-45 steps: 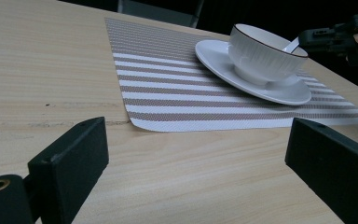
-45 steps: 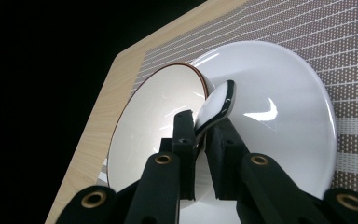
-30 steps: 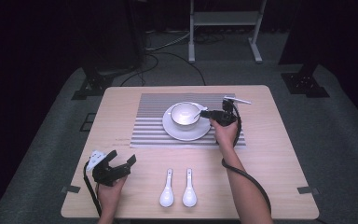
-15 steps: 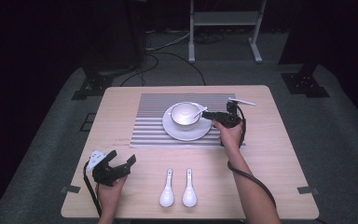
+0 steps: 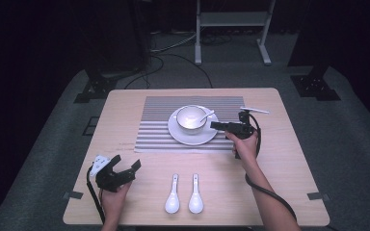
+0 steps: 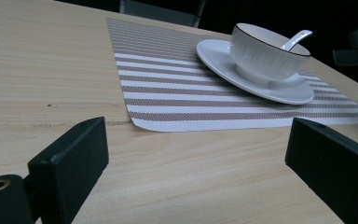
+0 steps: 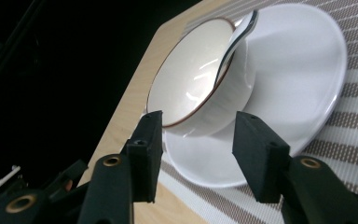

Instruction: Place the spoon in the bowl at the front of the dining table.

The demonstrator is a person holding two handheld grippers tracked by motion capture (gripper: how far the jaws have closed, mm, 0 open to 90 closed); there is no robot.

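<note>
— White china was what my right claw (image 5: pixel 215 125) had been dealing with. A second before, it stood over the plate's edge, next to the bowl; by this moment I had drawn it back off the plate, and it sat just beside the rim, jaws spread and holding nothing.

— So the spoon was left behind?

— Yes. The spoon (image 5: pixel 206 116) lay in the bowl (image 5: pixel 191 119), scoop down inside, handle leaning on the rim toward my right claw. The bowl stood on the plate (image 5: pixel 178 131), and the plate on the striped mat (image 5: pixel 156 136). Apart from that spoon, I saw nothing in the bowl. I judged that spoon delivered.

— And the other hand?

— My left claw (image 5: pixel 124 168) had not moved: it rested on the table (image 5: pixel 289 163), well away from the bowl on my side, jaws wide apart and empty. Two more spoons (image 5: pixel 172 201) (image 5: pixel 196 199) lay side by side on the bare wood, between the bowl and me, probably the next ones to fetch.
</note>
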